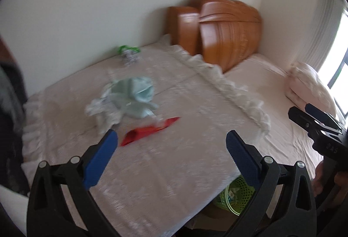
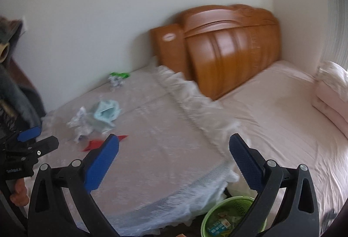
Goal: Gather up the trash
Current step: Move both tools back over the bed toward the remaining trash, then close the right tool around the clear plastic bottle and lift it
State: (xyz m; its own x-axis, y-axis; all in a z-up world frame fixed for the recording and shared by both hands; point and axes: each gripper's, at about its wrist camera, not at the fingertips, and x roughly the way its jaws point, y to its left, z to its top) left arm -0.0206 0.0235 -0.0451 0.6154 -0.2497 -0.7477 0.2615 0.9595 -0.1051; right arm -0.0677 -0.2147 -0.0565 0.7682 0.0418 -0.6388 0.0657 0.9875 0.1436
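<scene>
Evidently poised to pick, both the left hand-held gripper and right hand-held gripper gape empty above the bed, facing the red wrapper and crumpled trash at center-left, green basket waiting lower right.

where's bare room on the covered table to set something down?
Free: the cloth between the red wrapper and the frilled edge, plus the near corner above the green basket. Crowded: far left, around the pale bag and crumpled wrappers.

place: home bedroom, likely | cues: bed, wooden headboard, pillow, lace-edged cover
</scene>
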